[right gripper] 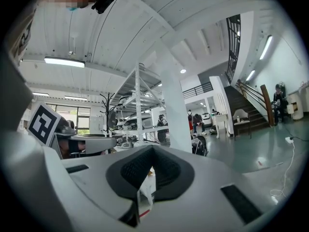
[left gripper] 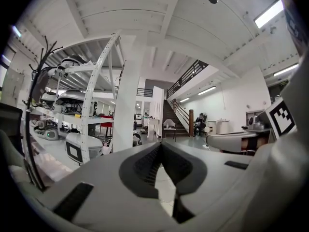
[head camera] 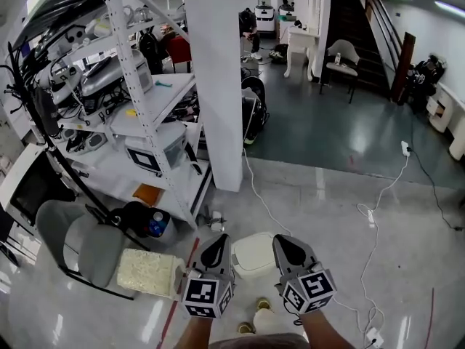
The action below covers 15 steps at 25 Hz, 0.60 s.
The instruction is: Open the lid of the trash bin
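A white trash bin (head camera: 253, 254) with its lid down stands on the floor, low in the head view. My left gripper (head camera: 216, 247) hovers just left of it and my right gripper (head camera: 286, 246) just right of it, both held above the bin. Each gripper is shut with nothing between its pads. The left gripper view shows its jaws (left gripper: 161, 147) meeting at the tips and looking level across the room. In the right gripper view the jaws (right gripper: 152, 151) do the same. Neither gripper view shows the bin.
A white pillar (head camera: 215, 86) rises beyond the bin, with a white shelving rack (head camera: 142, 100) of equipment to its left. A grey chair (head camera: 78, 243), a pale foam block (head camera: 148, 272) and a water bottle (head camera: 155, 225) lie left. Cables (head camera: 372, 220) trail on the right floor.
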{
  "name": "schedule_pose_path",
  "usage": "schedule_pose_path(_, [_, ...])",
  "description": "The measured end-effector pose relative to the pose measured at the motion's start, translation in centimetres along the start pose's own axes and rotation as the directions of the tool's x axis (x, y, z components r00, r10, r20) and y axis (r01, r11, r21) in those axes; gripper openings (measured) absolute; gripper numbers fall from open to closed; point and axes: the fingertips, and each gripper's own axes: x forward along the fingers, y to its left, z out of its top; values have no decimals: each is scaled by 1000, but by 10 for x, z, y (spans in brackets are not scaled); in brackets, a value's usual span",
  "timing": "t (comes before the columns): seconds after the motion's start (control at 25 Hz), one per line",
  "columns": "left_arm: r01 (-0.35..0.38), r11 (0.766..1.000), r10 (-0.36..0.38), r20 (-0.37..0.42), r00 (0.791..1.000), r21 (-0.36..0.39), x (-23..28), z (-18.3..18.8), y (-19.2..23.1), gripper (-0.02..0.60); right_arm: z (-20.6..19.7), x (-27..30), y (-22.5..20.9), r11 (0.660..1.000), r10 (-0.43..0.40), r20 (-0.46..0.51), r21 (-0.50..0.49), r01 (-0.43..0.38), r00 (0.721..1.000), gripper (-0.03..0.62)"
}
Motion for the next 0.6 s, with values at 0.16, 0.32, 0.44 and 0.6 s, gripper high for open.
schedule_pose_path(0.16, [-9,1000,9,-8,1000,8,10,-2,4,-12,-2,15,-5,1000,26,-7,7,-26,1000,34])
schedule_pose_path(0.32, [-13,1000,13,2,1000,-9,21,-3,8,-14,-1,27,-11,999,49,-11,5,-48,999,34])
schedule_pose_path(0.44, [-20,1000,19,-2,1000,-13,27,-5,9,-14,-3,34,-14,998,65,-15,10,-65,998,34])
schedule_pose_path(0.6, [-29,999,29,-15,999,-20,37,-14,13,-12,-6,43,-18,996,87,-23,11,-87,996,34])
